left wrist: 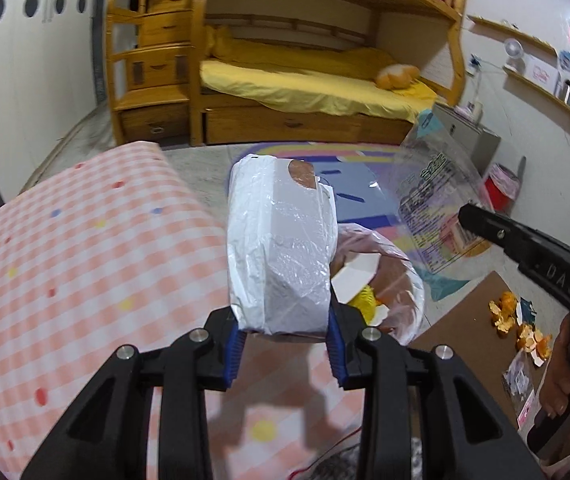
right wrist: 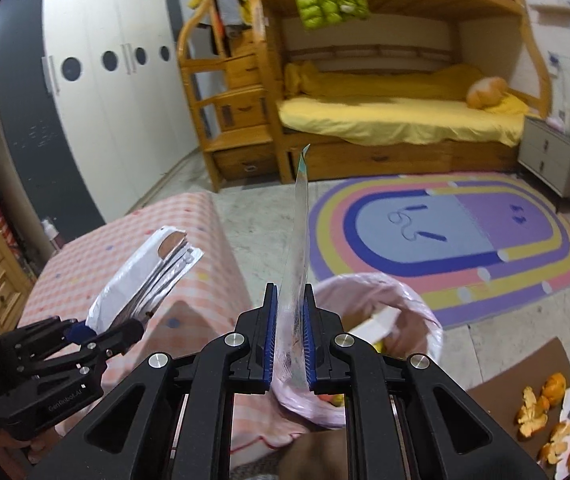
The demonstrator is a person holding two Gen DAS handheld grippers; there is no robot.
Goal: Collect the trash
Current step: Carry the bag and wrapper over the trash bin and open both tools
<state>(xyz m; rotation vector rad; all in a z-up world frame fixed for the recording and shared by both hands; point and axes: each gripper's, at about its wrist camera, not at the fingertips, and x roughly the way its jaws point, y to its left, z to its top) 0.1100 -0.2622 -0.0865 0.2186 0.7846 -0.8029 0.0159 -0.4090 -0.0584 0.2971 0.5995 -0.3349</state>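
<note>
Left hand-held gripper (left wrist: 285, 330) clamps white bag (left wrist: 281, 248); right hand-held gripper (right wrist: 289, 334) pinches clear wrapper (right wrist: 299, 240), both above lined bin (right wrist: 417, 304). Risk: light plastic drifts past rim on release.

My left hand-held gripper (left wrist: 285, 340) holds a flat packet (left wrist: 281, 248) above the bin (right wrist: 389, 320). My right hand-held gripper (right wrist: 289, 344) holds a clear wrapper (right wrist: 299, 240) beside it. Peels (right wrist: 545, 412) lie on the worktop (right wrist: 525, 372) to the right; the bed (right wrist: 397, 120) stands behind.
</note>
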